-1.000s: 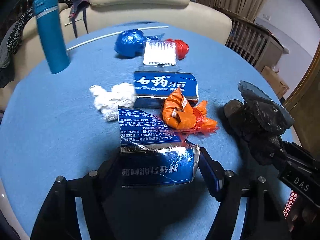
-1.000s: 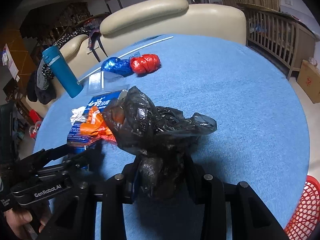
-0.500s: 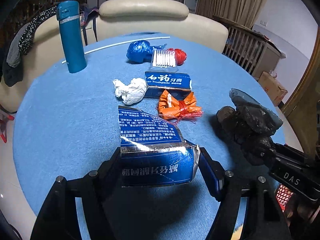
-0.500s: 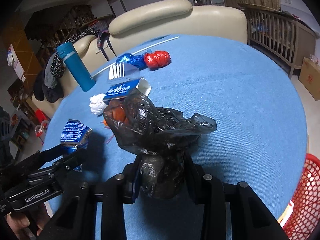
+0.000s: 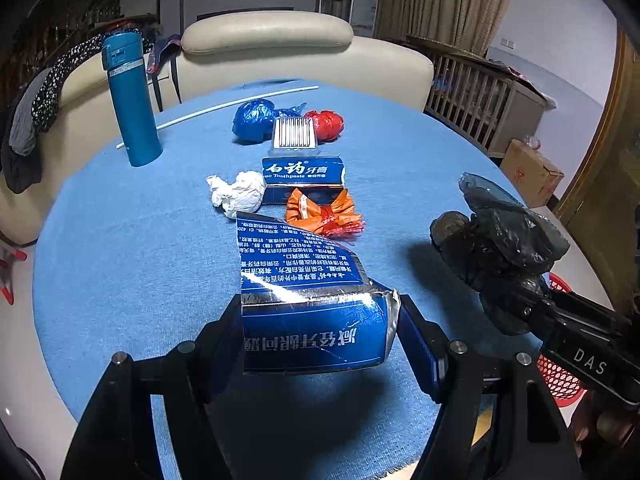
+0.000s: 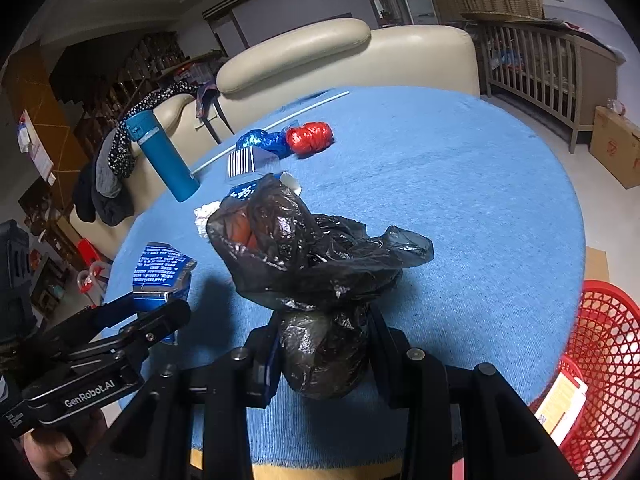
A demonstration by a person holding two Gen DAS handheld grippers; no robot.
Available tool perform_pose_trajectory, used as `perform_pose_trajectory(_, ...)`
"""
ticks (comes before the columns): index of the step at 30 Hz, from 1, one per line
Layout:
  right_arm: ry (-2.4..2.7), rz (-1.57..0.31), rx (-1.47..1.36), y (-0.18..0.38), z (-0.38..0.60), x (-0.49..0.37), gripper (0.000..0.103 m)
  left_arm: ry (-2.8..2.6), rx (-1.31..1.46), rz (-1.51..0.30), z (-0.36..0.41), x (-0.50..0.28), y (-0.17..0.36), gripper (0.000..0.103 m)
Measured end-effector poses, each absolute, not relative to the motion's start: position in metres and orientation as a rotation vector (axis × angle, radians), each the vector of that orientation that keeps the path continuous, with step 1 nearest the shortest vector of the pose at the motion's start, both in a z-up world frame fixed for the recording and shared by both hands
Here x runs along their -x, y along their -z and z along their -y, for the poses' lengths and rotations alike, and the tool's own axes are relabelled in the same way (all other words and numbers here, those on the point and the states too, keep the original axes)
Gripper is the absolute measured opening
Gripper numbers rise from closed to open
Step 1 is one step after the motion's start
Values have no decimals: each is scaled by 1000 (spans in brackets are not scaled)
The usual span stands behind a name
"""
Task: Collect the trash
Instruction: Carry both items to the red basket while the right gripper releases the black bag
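Note:
My left gripper (image 5: 320, 320) is shut on a torn blue toothpaste box piece (image 5: 304, 304), held above the near edge of the blue round table (image 5: 120, 240). My right gripper (image 6: 324, 336) is shut on a crumpled black plastic bag (image 6: 312, 256), also above the table's near side; it shows in the left wrist view (image 5: 496, 248) too. On the table lie a white paper wad (image 5: 240, 194), an orange wrapper (image 5: 324, 212), a blue toothpaste box (image 5: 304, 176), a blue bag (image 5: 254, 120), a red bag (image 5: 326, 124) and a clear pack of swabs (image 5: 293, 133).
A red mesh basket (image 6: 600, 380) stands on the floor below the table's right edge, with a card in it. A teal bottle (image 5: 130, 100) stands at the table's far left, and a white rod (image 5: 216, 110) lies behind. A cream sofa (image 5: 280, 52) sits beyond.
Both grippers have pulled back and risen from the trash pile with their loads. The red basket has come into the right wrist view.

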State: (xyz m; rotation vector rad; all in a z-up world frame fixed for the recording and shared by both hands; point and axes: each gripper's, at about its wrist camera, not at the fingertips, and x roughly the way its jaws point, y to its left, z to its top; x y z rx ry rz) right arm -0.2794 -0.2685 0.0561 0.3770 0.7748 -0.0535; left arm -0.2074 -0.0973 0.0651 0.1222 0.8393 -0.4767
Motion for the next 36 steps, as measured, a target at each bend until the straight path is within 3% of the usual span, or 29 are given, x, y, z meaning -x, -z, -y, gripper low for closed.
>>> perform_pose_trajectory(36, 249, -638, -500, -72, 358, 378, 40, 559, -264, -800, 160, 240, -79, 74)
